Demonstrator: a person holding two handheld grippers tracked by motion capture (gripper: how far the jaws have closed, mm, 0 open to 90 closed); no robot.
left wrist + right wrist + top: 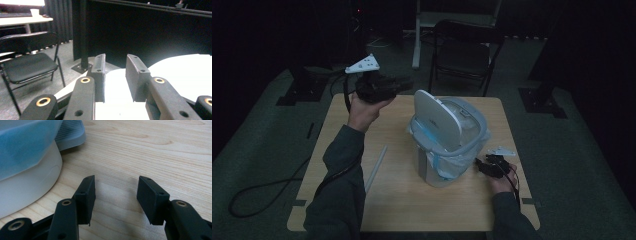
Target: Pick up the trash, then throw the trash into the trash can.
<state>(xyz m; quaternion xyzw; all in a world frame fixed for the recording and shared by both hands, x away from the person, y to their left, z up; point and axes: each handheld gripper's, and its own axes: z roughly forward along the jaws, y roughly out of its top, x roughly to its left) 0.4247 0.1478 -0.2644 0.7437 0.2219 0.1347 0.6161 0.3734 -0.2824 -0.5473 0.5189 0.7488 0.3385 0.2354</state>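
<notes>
High view: my left gripper [404,85], raised over the table's [412,210] far left edge, jaws slightly apart and holding nothing. My right gripper [479,164] rests on the table just beside the lined waste bin [447,145], jaws spread and empty. The bin stands at table centre, its lid [437,117] tilted up.

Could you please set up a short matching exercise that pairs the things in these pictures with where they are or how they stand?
Things:
1. left gripper
2. right gripper
3. waste bin
4. folding chair

Places or states:
A. on the floor beyond the table
B. held up in the air, empty
C. low on the table beside the bin, open
D. mid-table, lid raised, bag inside

Pairs: 1-B, 2-C, 3-D, 4-A
</notes>
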